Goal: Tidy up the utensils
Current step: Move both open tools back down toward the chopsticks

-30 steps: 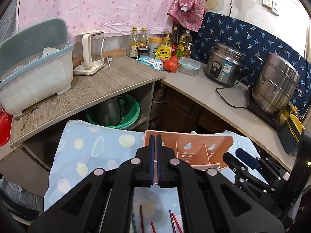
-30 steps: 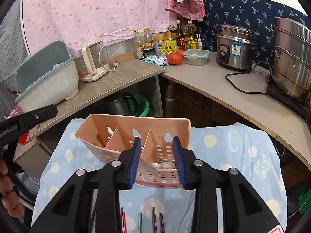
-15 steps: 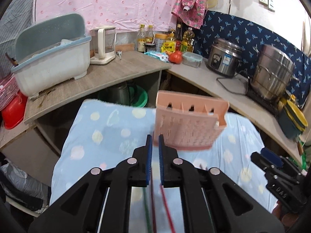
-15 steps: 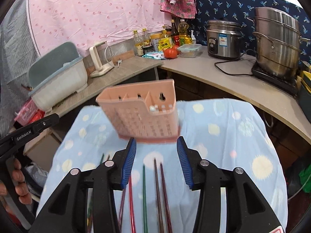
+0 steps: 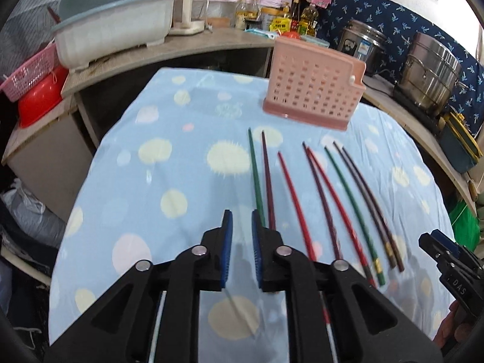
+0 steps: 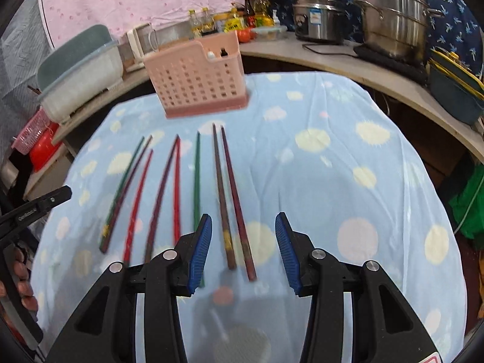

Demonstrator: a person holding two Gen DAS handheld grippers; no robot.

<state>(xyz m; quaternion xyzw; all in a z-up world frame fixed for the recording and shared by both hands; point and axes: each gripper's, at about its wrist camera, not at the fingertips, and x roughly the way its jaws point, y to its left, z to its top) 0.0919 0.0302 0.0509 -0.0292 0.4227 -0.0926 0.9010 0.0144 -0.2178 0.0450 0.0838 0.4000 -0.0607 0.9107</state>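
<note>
A pink perforated utensil holder (image 5: 314,84) stands upright at the far end of a blue spotted cloth (image 5: 169,163); it also shows in the right wrist view (image 6: 196,81). Several green, red and dark chopsticks (image 5: 317,193) lie side by side on the cloth in front of it, also in the right wrist view (image 6: 181,187). My left gripper (image 5: 242,230) is slightly open and empty, low over the near ends of the left chopsticks. My right gripper (image 6: 243,236) is open and empty above the two dark chopsticks (image 6: 230,199).
A curved counter behind holds a grey dish tub (image 5: 115,30), a kettle (image 5: 189,12), bottles (image 5: 272,18), a rice cooker (image 5: 360,45) and a steel pot (image 5: 429,78). A pink basket and red bowl (image 5: 36,84) sit at left. The cloth's edges drop off at both sides.
Both grippers have pulled back and tilted down from the pink holder, so the chopsticks now lie in full view. The left gripper has opened a little and the right has opened wider.
</note>
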